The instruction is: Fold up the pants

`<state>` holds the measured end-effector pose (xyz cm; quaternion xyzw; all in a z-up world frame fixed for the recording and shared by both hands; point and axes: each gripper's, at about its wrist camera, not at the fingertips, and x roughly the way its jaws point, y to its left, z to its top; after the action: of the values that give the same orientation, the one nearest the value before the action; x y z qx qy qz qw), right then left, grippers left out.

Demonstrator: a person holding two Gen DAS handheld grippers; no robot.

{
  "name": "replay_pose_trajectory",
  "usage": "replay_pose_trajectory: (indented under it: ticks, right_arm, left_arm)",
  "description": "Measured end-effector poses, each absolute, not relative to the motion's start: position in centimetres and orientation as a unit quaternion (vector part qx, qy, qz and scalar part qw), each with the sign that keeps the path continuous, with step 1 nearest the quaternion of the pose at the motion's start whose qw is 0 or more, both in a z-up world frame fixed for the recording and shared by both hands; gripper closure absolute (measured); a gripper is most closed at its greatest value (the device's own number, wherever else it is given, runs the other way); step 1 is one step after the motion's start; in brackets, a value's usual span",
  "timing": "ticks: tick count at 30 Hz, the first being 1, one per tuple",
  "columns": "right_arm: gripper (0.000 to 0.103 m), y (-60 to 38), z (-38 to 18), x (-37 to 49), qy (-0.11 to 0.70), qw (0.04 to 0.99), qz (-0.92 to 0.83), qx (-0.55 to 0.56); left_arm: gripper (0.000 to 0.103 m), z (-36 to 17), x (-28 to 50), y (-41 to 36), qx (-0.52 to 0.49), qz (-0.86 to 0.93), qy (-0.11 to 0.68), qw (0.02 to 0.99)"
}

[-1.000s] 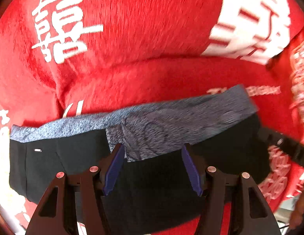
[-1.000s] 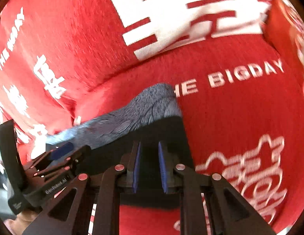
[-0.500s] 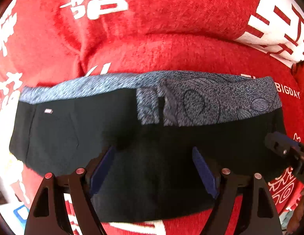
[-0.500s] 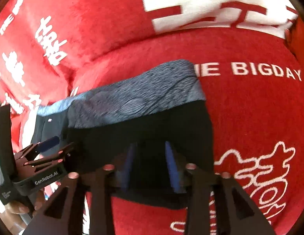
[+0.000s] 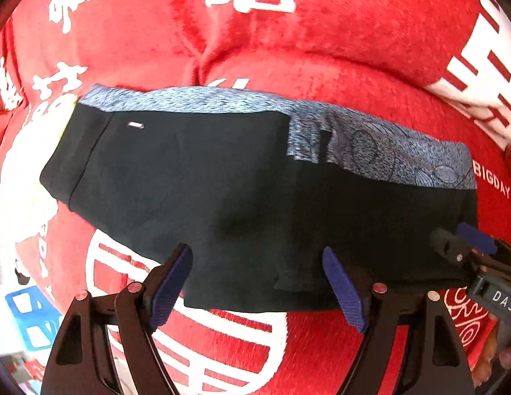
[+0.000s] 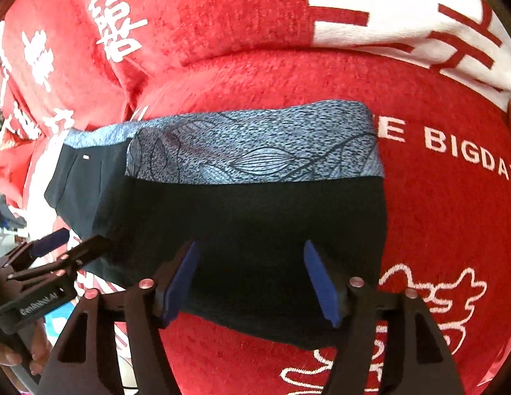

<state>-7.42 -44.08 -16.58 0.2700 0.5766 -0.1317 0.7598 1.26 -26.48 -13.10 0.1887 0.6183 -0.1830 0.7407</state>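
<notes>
The black pants [image 5: 242,194] lie folded into a flat band on a red blanket [image 5: 314,52], with a blue-grey patterned waistband [image 5: 400,158] along the far edge. My left gripper [image 5: 260,283] hangs open over the near edge of the pants, nothing between its blue pads. My right gripper [image 6: 252,279] stands over the right half of the pants [image 6: 262,223], its jaws opening, with the cloth lying loose beneath them. The waistband [image 6: 255,144] runs across the far edge here too. Each gripper shows at the side of the other's view.
The red blanket [image 6: 446,217] carries white lettering and large white characters and bulges in soft folds. A hand [image 6: 28,358] holds the left gripper's body at the lower left of the right wrist view. A blue and white object [image 5: 31,316] lies past the blanket's left edge.
Both grippers have let go of the pants and drawn back toward the near edge. The right jaws have gone from nearly shut to wide apart. The left jaws have widened too.
</notes>
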Motion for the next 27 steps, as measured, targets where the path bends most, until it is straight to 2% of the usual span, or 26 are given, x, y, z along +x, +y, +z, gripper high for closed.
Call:
replay_pose_trajectory:
  ticks: [4,13,14,15,19,27]
  right_arm:
    - [0.023,-43.3,-16.6,-6.7,0.585,0.759,-0.136,0.252]
    - [0.022,-40.4,-15.3,-5.4,0.592,0.749,-0.189,0.231]
    - [0.022,-39.8,-15.1,-5.1,0.591,0.748,-0.193,0.233]
    - [0.021,-39.3,-14.9,-4.8,0.59,0.747,-0.196,0.235]
    - [0.017,-36.7,-14.7,-2.9,0.591,0.745,-0.204,0.234]
    - [0.016,-32.5,-14.9,1.7,0.608,0.742,-0.192,0.207]
  left_arm:
    - [0.021,-13.5,1.7,-25.4,0.188,-0.182,0.618,0.741]
    - [0.02,-14.5,4.4,-22.7,0.204,-0.212,0.626,0.722]
    - [0.014,-14.5,4.9,-22.3,0.205,-0.215,0.627,0.72]
    - [0.0,-14.5,5.4,-21.8,0.205,-0.219,0.627,0.719]
    - [0.0,-14.2,7.4,-20.1,0.208,-0.233,0.619,0.72]
    - [0.0,-14.6,11.2,-16.0,0.179,-0.213,0.633,0.722]
